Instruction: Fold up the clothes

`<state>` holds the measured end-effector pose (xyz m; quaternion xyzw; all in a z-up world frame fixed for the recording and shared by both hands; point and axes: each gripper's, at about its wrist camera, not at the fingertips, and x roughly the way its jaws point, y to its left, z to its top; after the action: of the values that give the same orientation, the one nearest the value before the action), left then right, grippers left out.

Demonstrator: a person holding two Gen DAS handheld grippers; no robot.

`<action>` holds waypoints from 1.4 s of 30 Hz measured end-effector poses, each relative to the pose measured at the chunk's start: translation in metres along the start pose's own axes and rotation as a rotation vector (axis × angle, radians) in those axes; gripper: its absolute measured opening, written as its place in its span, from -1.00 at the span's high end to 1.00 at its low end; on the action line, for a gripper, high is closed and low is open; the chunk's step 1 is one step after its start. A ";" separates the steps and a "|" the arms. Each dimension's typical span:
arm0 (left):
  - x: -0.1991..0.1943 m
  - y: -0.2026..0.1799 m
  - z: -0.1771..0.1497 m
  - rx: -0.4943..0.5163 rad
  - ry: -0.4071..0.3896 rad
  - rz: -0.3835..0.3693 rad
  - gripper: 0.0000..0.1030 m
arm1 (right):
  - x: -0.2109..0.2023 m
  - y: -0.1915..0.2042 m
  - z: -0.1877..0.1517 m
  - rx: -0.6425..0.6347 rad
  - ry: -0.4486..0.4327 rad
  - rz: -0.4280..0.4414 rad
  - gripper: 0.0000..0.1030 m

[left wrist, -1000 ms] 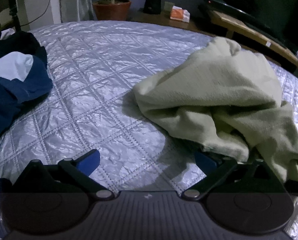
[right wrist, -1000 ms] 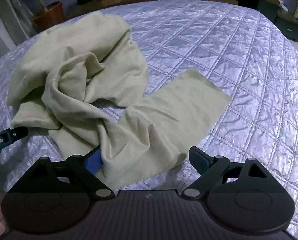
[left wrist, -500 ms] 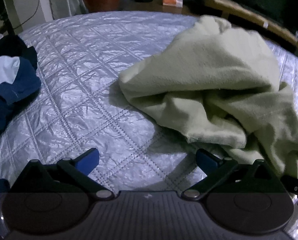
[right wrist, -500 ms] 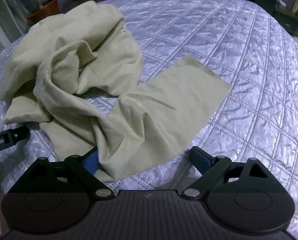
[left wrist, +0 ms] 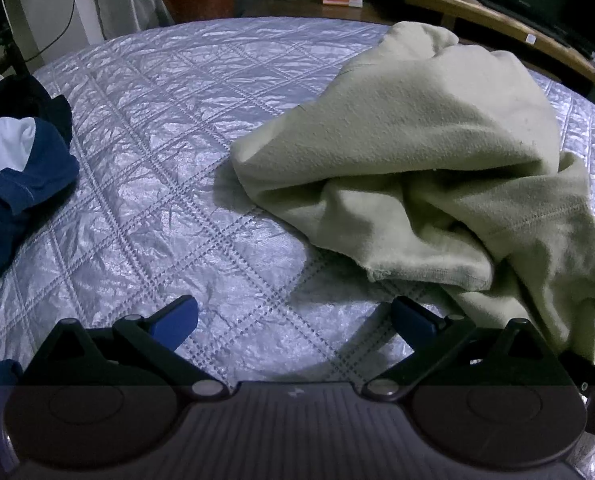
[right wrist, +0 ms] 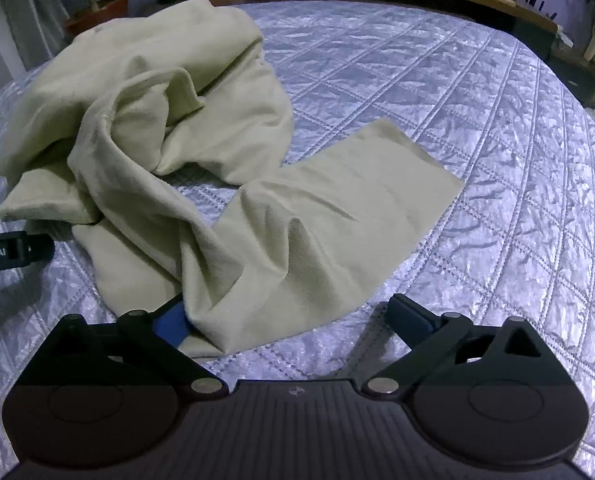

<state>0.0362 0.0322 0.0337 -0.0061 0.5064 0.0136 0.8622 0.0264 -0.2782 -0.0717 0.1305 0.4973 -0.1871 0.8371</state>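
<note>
— Garment (right wrist: 201, 184) first: where did it lie?
— Crumpled on the quilt (right wrist: 477, 128), one flat leg or sleeve stretched toward the right.
— And the right gripper (right wrist: 289, 316)?
— Jaws wide and opening, the cloth's near edge draped over its left finger, nothing pinched.
— The left gripper (left wrist: 297, 320)?
— Spread apart over bare quilt, just near the heap. Dark blue clothes (left wrist: 13, 184) sat far left.
</note>
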 end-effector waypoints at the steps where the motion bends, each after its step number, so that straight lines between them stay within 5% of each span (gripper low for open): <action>1: 0.000 0.000 0.000 -0.001 0.001 0.000 -0.99 | 0.000 0.000 0.000 -0.001 -0.002 0.003 -0.97; 24: 0.001 -0.013 -0.003 0.011 -0.004 0.001 -1.00 | 0.002 -0.001 0.001 0.006 0.010 -0.005 -1.00; 28: 0.000 -0.015 -0.010 0.030 -0.050 -0.005 -1.00 | 0.000 0.000 -0.011 -0.007 -0.087 0.006 -1.00; 31: 0.000 -0.016 -0.011 0.033 -0.063 -0.014 -0.99 | -0.004 -0.003 -0.020 -0.082 -0.133 0.062 -0.99; 35: 0.000 -0.015 -0.012 0.034 -0.073 -0.028 -0.98 | -0.020 -0.030 -0.008 0.053 -0.172 0.190 -0.54; 40: -0.004 -0.009 -0.012 0.009 -0.104 -0.053 -0.89 | -0.017 -0.031 -0.007 0.049 -0.141 0.245 -0.56; 42: -0.005 -0.004 -0.011 -0.022 -0.109 -0.060 -0.90 | -0.020 -0.038 -0.009 0.123 -0.170 0.381 -0.56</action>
<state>0.0246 0.0278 0.0324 -0.0302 0.4580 -0.0062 0.8884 -0.0058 -0.3053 -0.0595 0.2568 0.3790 -0.0658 0.8866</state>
